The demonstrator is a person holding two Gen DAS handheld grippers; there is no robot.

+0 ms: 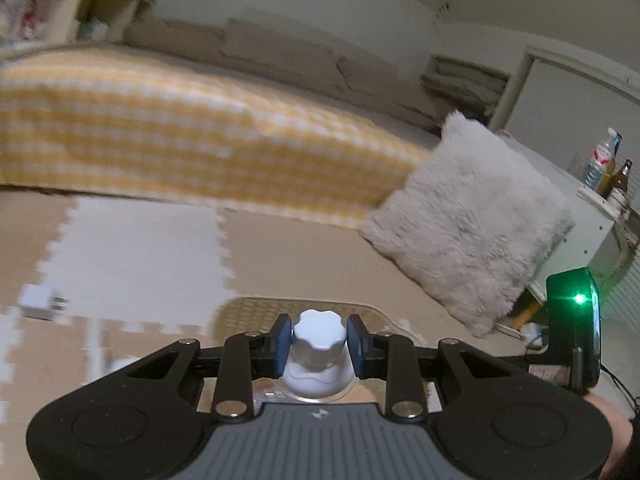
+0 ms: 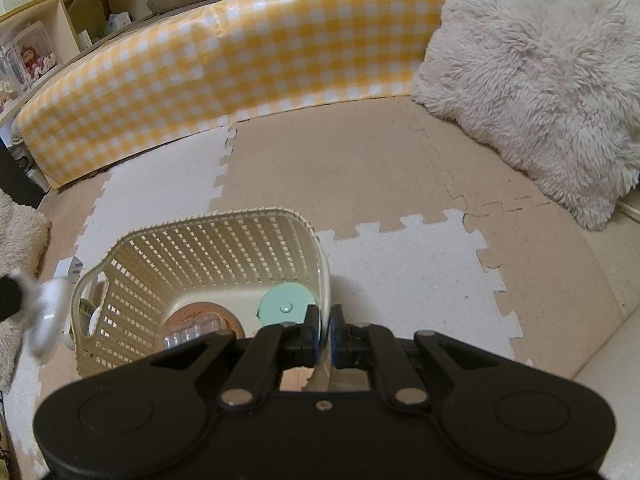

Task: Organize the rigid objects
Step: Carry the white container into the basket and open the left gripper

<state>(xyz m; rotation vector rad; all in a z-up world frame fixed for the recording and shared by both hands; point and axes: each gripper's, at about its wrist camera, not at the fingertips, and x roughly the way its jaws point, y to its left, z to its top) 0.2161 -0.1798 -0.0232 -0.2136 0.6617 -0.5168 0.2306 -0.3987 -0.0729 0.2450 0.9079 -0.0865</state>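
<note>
1. White plastic, smooth and hard: a small bottle [image 1: 316,360] with a scalloped screw cap sits upright between the blue pads [image 1: 282,344] of the left gripper [image 1: 318,344]. The jaws stand a little apart and are closed on its neck and cap, so its long axis runs across them, cap toward the camera's far side.
2. Ahead of the bottle lies the blurred cream rim of the basket [image 1: 280,306], just beyond the jaws. This is the relation the coming move turns on, I judge: the bottle needs to travel forward and down into that opening.
3. Left on the foam puzzle-mat floor [image 1: 132,240] rests a small white cube-shaped plug [image 1: 38,300], well apart from the basket.
4. In the right wrist view, the basket [image 2: 208,240] shows as rigid perforated lattice with a handle slot; inside it lie a brown tape roll [image 2: 200,312] and a mint-green round disc [image 2: 286,304].
5. Pinched shut on the basket's near wall, the right gripper [image 2: 326,324] has jaws almost together with the thin rim between them, seemingly steadying it.
6. Far right, a shaggy cushion [image 2: 532,72] leans, soft and irrelevant.
</note>
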